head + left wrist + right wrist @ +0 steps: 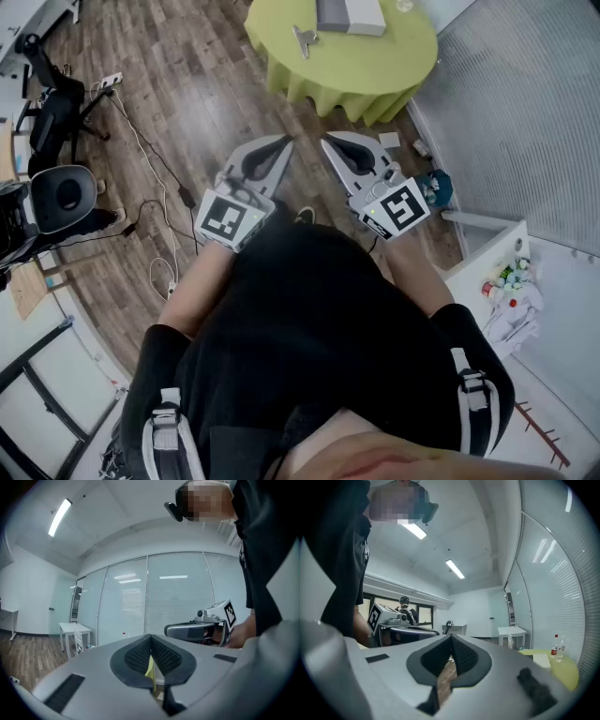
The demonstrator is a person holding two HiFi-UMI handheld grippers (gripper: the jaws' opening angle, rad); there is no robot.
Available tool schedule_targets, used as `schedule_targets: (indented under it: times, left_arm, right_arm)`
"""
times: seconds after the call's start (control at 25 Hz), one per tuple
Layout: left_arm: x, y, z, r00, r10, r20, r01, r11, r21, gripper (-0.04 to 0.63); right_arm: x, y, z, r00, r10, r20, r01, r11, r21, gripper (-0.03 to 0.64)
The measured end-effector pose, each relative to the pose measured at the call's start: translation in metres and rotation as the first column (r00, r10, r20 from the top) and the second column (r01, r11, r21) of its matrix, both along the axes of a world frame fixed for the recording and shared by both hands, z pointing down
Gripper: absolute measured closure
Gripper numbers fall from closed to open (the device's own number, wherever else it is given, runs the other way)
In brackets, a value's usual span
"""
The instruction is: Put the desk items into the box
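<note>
In the head view I hold both grippers close to my chest, well short of the round table with the yellow-green cloth [375, 66]. On it lie a grey-and-white box [350, 15] and a metal binder clip [304, 38]. My left gripper [284, 141] is shut with nothing in it. My right gripper [328, 142] is shut and empty too. In the left gripper view the jaws [151, 637] meet tip to tip and the right gripper [201, 626] shows beyond them. The right gripper view shows its jaws [451, 637] closed, with the table's edge [562, 670] at the right.
Wood floor lies between me and the table. Black office chairs [56, 192] and a white cable [141, 150] are at the left. A white shelf with small bottles [511, 281] stands at the right by a glass wall with blinds. A teal object [439, 186] sits on the floor.
</note>
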State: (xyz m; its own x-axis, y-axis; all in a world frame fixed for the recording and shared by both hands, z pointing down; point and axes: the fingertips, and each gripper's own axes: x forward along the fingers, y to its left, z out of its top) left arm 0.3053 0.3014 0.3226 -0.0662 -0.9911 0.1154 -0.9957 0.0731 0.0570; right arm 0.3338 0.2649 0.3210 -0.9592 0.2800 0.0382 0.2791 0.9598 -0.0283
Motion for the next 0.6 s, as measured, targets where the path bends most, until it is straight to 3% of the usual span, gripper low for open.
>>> schedule_targets:
  times: [0.28,0.6]
  left_arm:
    - [0.001,0.007,-0.001,1.0,-0.005,-0.011,0.005,1.0,0.015,0.584]
    - [-0.033,0.011,0.0,1.0,-0.009,-0.005,0.009,1.0,0.017,0.583]
  right_arm:
    - [0.0,0.001,0.003,1.0,0.012,-0.017,-0.012,1.0,-0.029,0.601]
    - [-0.028,0.001,0.007,0.999,0.036,-0.036,-0.038,0.998,-0.046,0.6]
